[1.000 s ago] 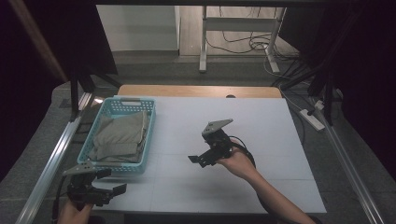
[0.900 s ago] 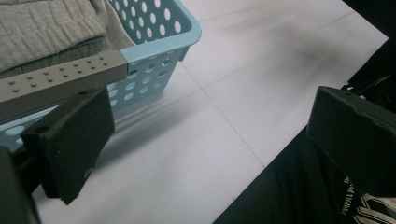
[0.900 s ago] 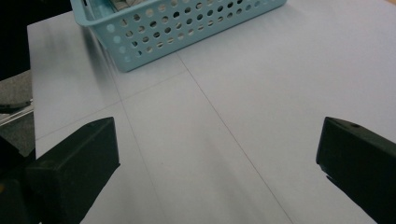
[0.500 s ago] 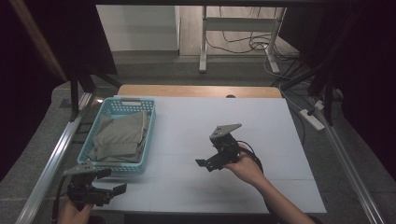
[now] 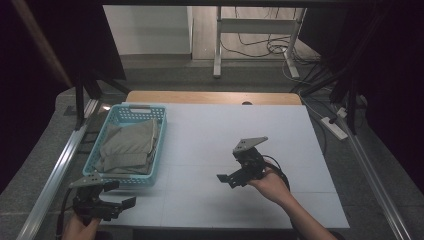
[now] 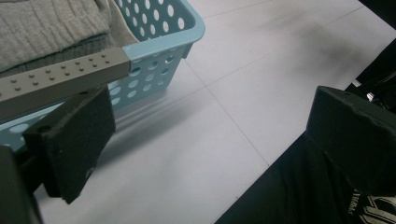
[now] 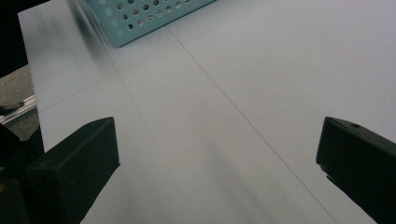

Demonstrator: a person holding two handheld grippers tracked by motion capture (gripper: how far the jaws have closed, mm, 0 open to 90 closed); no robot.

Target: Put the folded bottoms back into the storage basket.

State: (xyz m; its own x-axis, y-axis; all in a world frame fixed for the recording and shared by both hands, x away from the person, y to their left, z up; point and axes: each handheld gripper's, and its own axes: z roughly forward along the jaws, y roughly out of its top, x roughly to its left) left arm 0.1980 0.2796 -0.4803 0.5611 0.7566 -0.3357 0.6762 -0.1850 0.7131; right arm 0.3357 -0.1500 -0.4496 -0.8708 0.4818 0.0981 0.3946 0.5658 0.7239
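a white table (image 5: pixel 210 135) is seen from above, and a light blue perforated basket (image 5: pixel 156 145) is set on its left side, nearer the far edge than the near one. a folded grey-beige cloth (image 5: pixel 127 147) is laid inside the basket, filling most of it; in the left gripper view the cloth (image 6: pixel 46 28) is shown as a ribbed knit heaped against the basket's wall (image 6: pixel 154 70).

the left gripper (image 5: pixel 117 206) is held at the near-left corner of the table, just beside the basket's near end, with the person's left hand (image 5: pixel 80 227) wrapped behind it. its jaws are spread wide apart, and nothing is gripped between them; bare table is seen in the gap.

the right gripper (image 5: pixel 229 180) is held over the middle-right of the table, well apart from the basket, by the right hand (image 5: pixel 270 182), with a cable looped beside it. its jaws are also spread wide, with nothing between them; only the white surface (image 7: pixel 219 107) is seen there, and a corner of the basket (image 7: pixel 140 18) is caught at the far left.
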